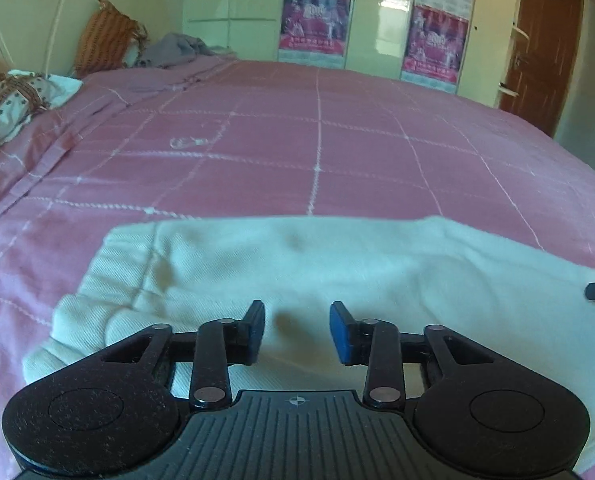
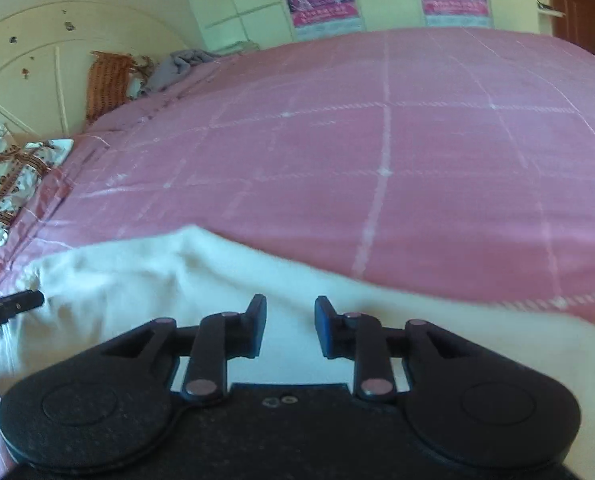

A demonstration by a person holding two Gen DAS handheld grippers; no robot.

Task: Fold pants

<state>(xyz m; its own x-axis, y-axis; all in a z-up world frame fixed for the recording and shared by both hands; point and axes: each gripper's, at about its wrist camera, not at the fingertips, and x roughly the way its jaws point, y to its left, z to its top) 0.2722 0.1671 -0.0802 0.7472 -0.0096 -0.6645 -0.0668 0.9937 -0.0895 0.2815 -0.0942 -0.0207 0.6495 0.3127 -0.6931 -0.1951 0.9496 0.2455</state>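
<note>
At the frame's lower edge, pants (image 1: 337, 264) cut off by tongs (image 1: 297, 330)

Lighting: soft daylight, moderately bright; glare on glossy wardrobe doors (image 1: 393, 12). Shadows faint, soft beneath the jaws. Quality: strong fisheye bending, dark corners; right wrist view motion-blurred, pants (image 2: 145, 264) edge smeared; left wrist view sharper.

You could not read much here. The two pink posters (image 1: 315, 20) on the cupboard doors (image 1: 381, 16) had big white marks in the middle that looked like "2010", but they were too blurry to be sure. The small words on them were too tiny to read.
</note>
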